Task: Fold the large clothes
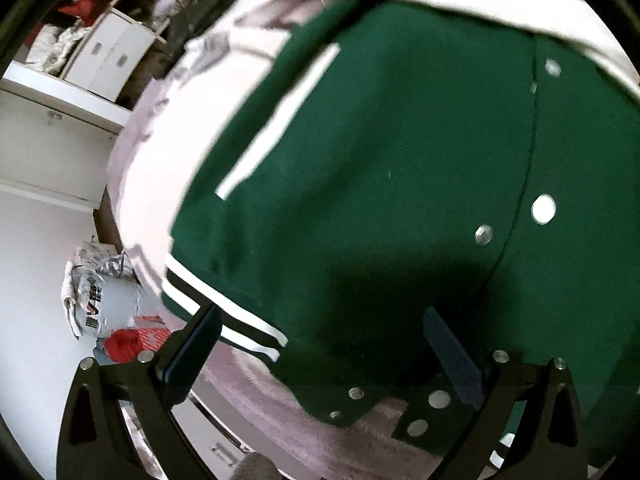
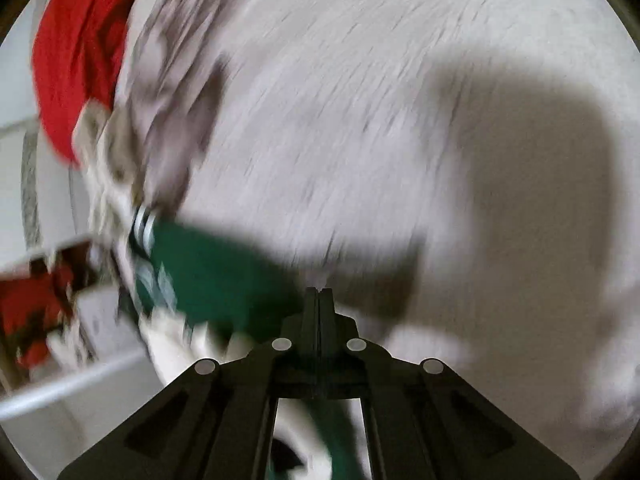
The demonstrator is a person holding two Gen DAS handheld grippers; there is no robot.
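Observation:
A dark green varsity jacket (image 1: 380, 160) with white stripes and silver snaps lies spread on a pale fuzzy blanket (image 1: 280, 400). My left gripper (image 1: 326, 346) hovers open over its striped hem (image 1: 240, 328), one finger on each side of the hem corner, and the pads press on nothing. In the blurred right wrist view, my right gripper (image 2: 319, 294) is shut, tips together over the blanket (image 2: 360, 120). A green part of the jacket (image 2: 224, 272) lies just left of the fingers and runs under them. I see no cloth between the tips.
White cabinets with drawers (image 1: 52, 132) stand left of the bed, and printed bags (image 1: 100, 300) sit on the floor beside it. A red cloth (image 2: 76, 60) lies at the blanket's far left edge. A cream sleeve or lining (image 1: 480, 0) crosses the jacket's top.

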